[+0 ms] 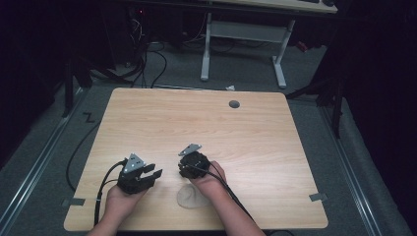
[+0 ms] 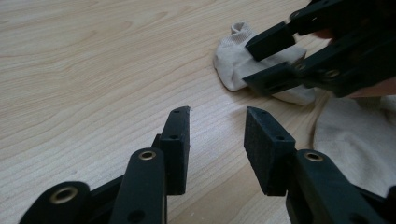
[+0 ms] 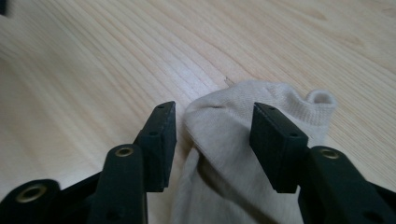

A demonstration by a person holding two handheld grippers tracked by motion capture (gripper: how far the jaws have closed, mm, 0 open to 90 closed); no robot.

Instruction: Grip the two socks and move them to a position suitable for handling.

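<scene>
A cream ankle sock (image 3: pixel 224 154) lies on the wooden table (image 1: pixel 196 123) near its front edge, with its ribbed cuff (image 3: pixel 322 100) to the far right. My right gripper (image 3: pixel 212 109) is open, one jaw on each side of the sock's bunched end. From the left gripper view the right gripper (image 2: pixel 273 58) straddles the sock (image 2: pixel 233 60). More pale cloth (image 2: pixel 355 140) lies under the right hand; I cannot tell whether it is the same sock. My left gripper (image 2: pixel 217 114) is open over bare wood, a short way left of the sock. From above, the sock (image 1: pixel 187 197) lies beneath the right gripper (image 1: pixel 183 169), with the left gripper (image 1: pixel 155 173) beside it.
A round grey cable port (image 1: pixel 234 104) sits near the table's far edge. Tape tabs (image 1: pixel 318 197) mark the front corners. Beyond the table stands a white desk frame (image 1: pixel 243 46) on grey carpet, with cables (image 1: pixel 152 64) on the floor at the left.
</scene>
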